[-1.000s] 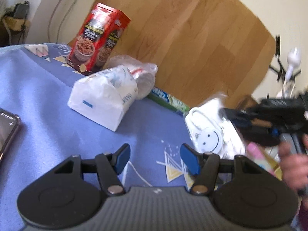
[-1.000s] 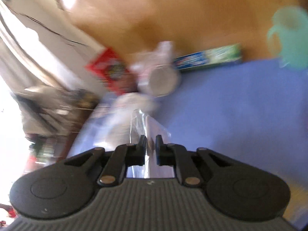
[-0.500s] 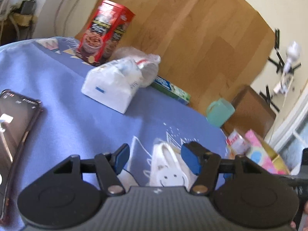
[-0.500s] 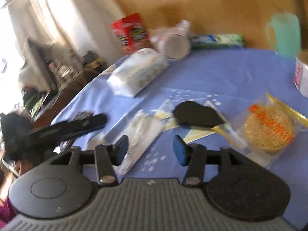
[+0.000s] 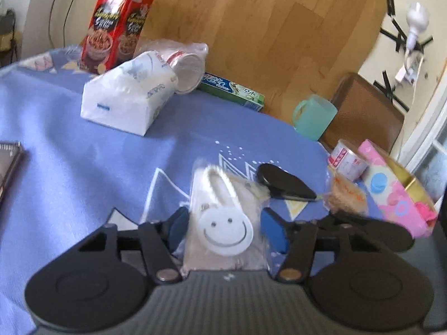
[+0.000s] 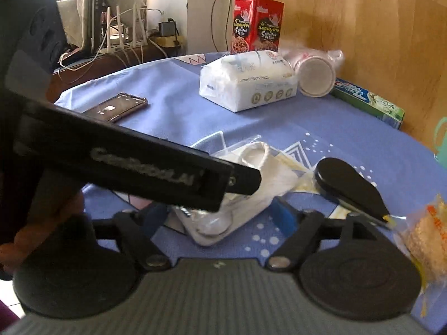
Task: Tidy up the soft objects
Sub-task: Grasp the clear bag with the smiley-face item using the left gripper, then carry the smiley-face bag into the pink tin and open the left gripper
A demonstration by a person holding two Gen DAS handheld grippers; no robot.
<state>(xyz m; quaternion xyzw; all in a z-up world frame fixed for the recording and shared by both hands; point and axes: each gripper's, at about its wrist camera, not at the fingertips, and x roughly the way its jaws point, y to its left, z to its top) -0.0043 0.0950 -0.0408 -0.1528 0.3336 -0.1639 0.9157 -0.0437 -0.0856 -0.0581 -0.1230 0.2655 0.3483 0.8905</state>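
A clear packet with a white smiley-face item (image 5: 225,223) lies on the blue tablecloth (image 5: 83,167). My left gripper (image 5: 225,230) is open, one blue pad on each side of the packet. The same packet (image 6: 251,192) shows in the right wrist view, partly hidden by the left gripper's black body (image 6: 125,164). My right gripper (image 6: 220,217) is open and empty just in front of the packet. A white soft tissue pack (image 5: 125,100) lies farther back (image 6: 247,82).
A red box (image 5: 117,25), a wrapped paper cup (image 5: 187,67), a green toothpaste box (image 5: 232,89) and a teal mug (image 5: 314,117) stand along the far edge. A black case (image 5: 282,185), a cracker packet (image 5: 346,195) and a pink box (image 5: 396,195) lie at right. A phone (image 6: 116,107) lies at left.
My right gripper let go of the smiley packet onto the cloth and opened. My left gripper moved in so that its open pads straddle the packet.
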